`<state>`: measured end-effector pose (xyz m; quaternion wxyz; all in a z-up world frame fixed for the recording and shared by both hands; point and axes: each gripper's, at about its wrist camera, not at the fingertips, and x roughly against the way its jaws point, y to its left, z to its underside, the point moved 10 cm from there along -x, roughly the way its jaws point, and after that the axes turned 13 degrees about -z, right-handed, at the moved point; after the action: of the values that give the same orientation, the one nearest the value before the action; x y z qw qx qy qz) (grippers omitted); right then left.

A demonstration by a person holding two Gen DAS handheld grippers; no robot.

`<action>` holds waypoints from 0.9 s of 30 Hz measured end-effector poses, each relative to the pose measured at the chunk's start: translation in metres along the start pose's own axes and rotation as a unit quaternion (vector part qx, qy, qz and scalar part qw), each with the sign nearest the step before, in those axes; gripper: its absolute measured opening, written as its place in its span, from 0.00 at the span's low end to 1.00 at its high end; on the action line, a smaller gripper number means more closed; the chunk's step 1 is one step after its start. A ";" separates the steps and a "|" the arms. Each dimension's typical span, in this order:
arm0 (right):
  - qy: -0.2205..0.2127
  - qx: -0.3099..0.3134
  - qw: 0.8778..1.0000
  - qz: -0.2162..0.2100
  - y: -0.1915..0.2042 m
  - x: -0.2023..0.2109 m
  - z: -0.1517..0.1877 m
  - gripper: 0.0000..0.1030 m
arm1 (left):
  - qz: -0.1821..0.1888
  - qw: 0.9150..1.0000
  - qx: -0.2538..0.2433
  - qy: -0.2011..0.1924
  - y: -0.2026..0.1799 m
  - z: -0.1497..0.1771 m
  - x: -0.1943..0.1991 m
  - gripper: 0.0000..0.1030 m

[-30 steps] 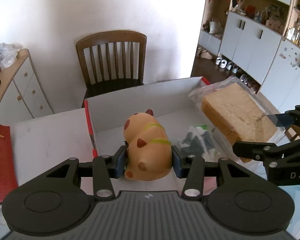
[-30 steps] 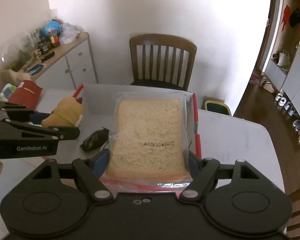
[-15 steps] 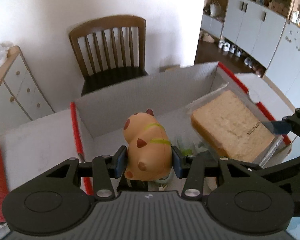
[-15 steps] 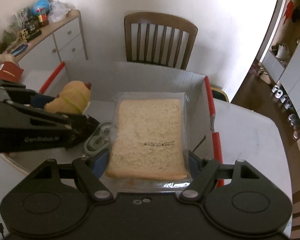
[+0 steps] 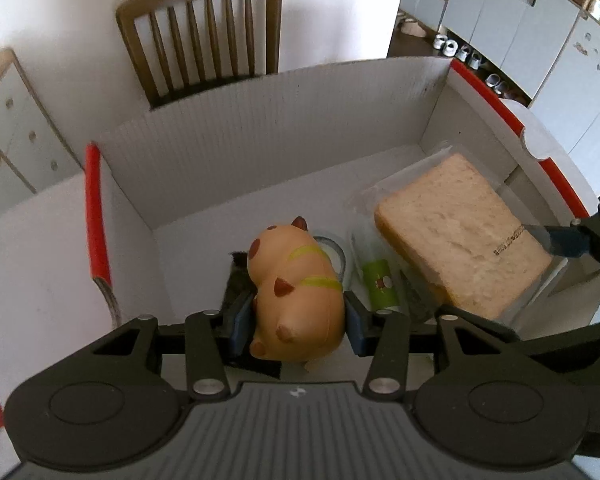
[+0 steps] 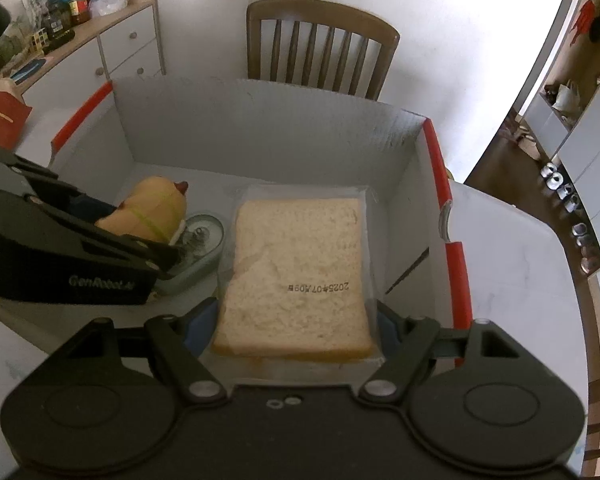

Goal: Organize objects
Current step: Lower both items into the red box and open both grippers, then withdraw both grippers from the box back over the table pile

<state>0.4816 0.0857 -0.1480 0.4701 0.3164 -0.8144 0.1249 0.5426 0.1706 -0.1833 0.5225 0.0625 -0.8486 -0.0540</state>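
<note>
Both your loads have dropped lower into the white red-edged cardboard box (image 5: 268, 148). Left gripper (image 5: 298, 320) fingers clamp the tan squishy capybara toy (image 5: 296, 284); right gripper (image 6: 296, 328) fingers pinch the clear-bagged bread slice (image 6: 300, 264). Beneath the toy, a round lidded tin (image 6: 202, 240) is half hidden.

orange capybara toy (image 5: 296, 292) and bagged bread slice (image 6: 296, 276), over white box (image 5: 260, 148)

Both hand-held grippers, left (image 5: 298, 320) and right (image 6: 296, 328), are clamped.
</note>
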 end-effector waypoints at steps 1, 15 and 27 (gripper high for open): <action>0.001 -0.001 1.000 0.000 0.000 0.000 0.000 0.77 | 0.001 1.000 0.002 0.000 0.000 0.000 0.000 0.45; -0.024 0.013 1.000 -0.007 -0.005 0.022 0.001 0.88 | -0.002 1.000 -0.005 -0.018 -0.007 0.011 0.013 0.57; -0.065 0.009 0.998 -0.019 -0.004 0.075 0.002 0.88 | 0.002 0.998 0.032 -0.055 -0.004 0.007 0.059 0.61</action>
<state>0.4559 0.0512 -0.0863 0.4153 0.3431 -0.8363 0.1020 0.5097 0.1571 -0.1351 0.4733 0.0742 -0.8773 -0.0288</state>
